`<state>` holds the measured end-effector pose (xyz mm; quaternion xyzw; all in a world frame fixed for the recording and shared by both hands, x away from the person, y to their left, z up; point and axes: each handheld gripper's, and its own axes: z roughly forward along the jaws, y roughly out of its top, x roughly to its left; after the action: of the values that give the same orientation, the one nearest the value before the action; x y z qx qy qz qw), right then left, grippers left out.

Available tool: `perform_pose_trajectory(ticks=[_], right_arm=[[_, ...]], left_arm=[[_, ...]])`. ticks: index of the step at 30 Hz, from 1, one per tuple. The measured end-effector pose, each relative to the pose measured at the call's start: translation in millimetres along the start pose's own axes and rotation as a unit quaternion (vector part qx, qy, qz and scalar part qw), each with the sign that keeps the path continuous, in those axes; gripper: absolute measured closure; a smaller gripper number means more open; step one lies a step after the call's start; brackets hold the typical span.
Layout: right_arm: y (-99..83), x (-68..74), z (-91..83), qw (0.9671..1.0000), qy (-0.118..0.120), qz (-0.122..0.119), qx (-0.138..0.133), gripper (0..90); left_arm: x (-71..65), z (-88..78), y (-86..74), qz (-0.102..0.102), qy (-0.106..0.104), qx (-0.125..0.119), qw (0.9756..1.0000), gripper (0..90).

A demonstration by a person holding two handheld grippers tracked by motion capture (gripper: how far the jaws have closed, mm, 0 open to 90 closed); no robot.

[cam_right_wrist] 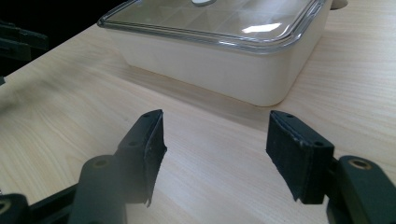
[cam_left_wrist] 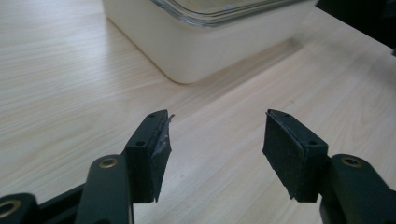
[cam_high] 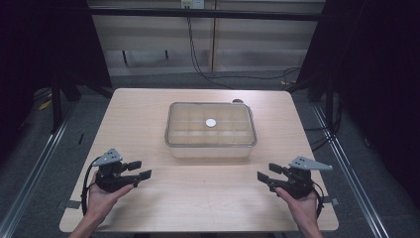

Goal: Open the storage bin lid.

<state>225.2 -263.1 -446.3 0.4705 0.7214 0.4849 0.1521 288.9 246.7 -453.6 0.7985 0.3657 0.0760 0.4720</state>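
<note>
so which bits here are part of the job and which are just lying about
Job:
- box, cream, in the table's middle
- clear lid on it, with a white knob
- left hand-held gripper and right hand-held gripper, both open, empty

Lying about:
- cables on the floor beyond the table

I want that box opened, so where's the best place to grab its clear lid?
Probably the clear lid by its overhanging rim at the two short ends, one gripper from each side: the rim juts past the white box, and the central knob looks small and flat.
</note>
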Motion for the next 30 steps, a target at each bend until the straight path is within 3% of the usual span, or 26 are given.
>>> perform_pose_trajectory(ticks=[4,6,9,13,14,17,18,22,24,30], right_arm=[[8.4,-0.9,6.5,0.9999,0.010,-0.003,0.008,36.5],[12.6,-1.5,10.1,0.9998,0.018,-0.004,0.008,36.0],[16.0,-1.5,13.3,0.9998,0.017,-0.004,0.010,35.6],[23.0,-2.4,20.3,0.9997,0.019,-0.006,0.016,34.8],[26.4,-3.8,23.1,0.9996,0.020,-0.005,0.018,34.8],[30.1,-5.9,25.6,0.9997,0.020,-0.003,0.016,33.9],[35.0,-9.1,28.1,0.9993,0.029,0.002,0.025,32.2],[40.4,-10.7,28.6,0.9994,0.027,0.002,0.021,32.2],[46.1,-10.7,28.2,0.9997,0.021,-0.007,0.014,32.5],[55.7,-14.4,27.3,0.9999,0.013,-0.006,0.002,32.5]], left_arm=[[-1.4,6.4,4.8,0.004,-0.003,0.011,0.9999,42.1],[-1.7,9.8,7.0,0.006,0.008,0.019,0.9998,41.1],[1.7,13.9,8.9,0.000,0.007,0.023,0.9997,41.2],[7.1,17.9,15.8,0.006,0.015,0.030,0.9994,42.5],[8.8,19.7,20.5,0.015,0.014,0.031,0.9993,48.6],[9.7,21.4,25.4,0.018,0.017,0.032,0.9992,47.1],[10.7,21.3,28.5,0.017,0.015,0.029,0.9993,46.7],[13.9,20.3,32.4,0.010,0.012,0.025,0.9996,44.9],[19.1,22.4,37.3,-0.014,0.009,0.029,0.9994,45.9],[24.1,27.5,43.3,-0.007,0.015,0.031,0.9994,44.9]])
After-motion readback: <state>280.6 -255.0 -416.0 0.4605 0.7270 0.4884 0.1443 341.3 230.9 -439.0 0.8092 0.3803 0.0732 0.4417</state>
